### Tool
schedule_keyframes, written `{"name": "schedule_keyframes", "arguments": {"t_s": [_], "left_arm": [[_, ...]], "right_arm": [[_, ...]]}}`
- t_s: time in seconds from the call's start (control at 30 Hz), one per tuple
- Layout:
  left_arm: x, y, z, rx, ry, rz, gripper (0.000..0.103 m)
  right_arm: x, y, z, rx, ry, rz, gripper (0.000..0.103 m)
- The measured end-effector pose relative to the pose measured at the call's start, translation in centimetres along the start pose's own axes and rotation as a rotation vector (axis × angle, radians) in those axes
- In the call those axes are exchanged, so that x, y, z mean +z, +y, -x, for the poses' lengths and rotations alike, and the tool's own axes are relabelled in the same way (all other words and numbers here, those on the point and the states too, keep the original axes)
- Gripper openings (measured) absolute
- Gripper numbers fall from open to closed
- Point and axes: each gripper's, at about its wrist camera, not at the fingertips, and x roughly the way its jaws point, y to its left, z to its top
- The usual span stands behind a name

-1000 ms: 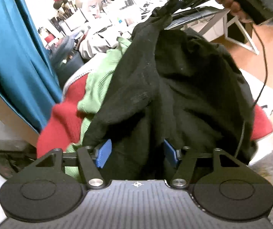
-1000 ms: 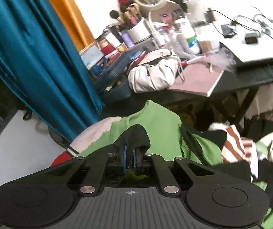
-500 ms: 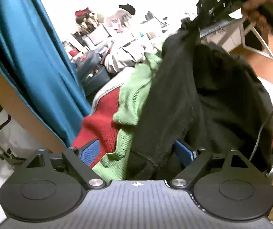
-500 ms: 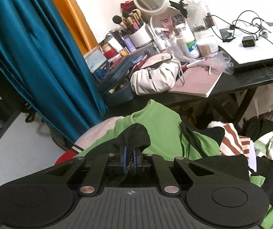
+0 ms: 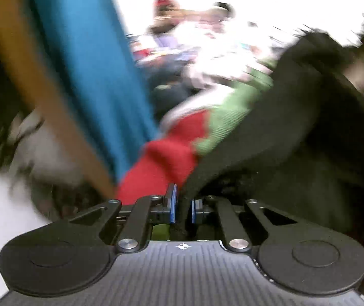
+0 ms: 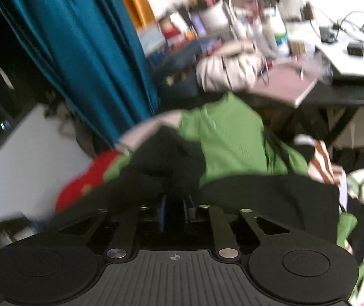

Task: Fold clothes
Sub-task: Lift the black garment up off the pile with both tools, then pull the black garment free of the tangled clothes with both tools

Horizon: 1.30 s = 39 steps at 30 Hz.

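Blurred views. The left gripper (image 5: pixel 182 207) pinches a fold of the black garment (image 5: pixel 296 132), which spreads toward two o'clock. The right gripper (image 6: pixel 173 213), mostly hidden in black cloth, seems clamped on it too.

- A teal curtain (image 6: pixel 85 51) hangs close on the left, walling that side off.
- The heap of clothes, green sweater (image 6: pixel 232 140) on top, fills the middle.
- A cluttered desk (image 6: pixel 347 94) blocks the far side.
- The white floor (image 6: pixel 16 148) at lower left lies open.
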Motion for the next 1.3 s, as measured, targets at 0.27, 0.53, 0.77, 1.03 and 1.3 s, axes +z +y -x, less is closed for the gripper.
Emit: {"name": "schedule_keyframes", "arguments": {"t_s": [0.27, 0.53, 0.77, 1.03, 1.3], "left_arm": [[0.2, 0.4, 2.3, 0.15, -0.039, 0.17, 0.012], [-0.9, 0.3, 3.4, 0.231, 0.018, 0.339, 0.012], [-1.9, -0.7, 5.8, 0.338, 0.016, 0.451, 0.012], [-7.1, -0.4, 11.0, 0.475, 0.106, 0.706, 0.009], [-8.9, -0.9, 12.5, 0.515, 0.145, 0.762, 0.007]], "right_arm": [[2.0, -0.6, 1.0, -0.04, -0.011, 0.112, 0.036], [5.8, 0.8, -2.0, 0.056, 0.038, 0.216, 0.042], [9.5, 3.5, -5.6, 0.143, 0.103, 0.313, 0.05], [9.8, 6.5, -10.1, 0.222, 0.19, 0.317, 0.05], [7.1, 9.3, -11.4, 0.186, 0.188, 0.531, 0.05]]}}
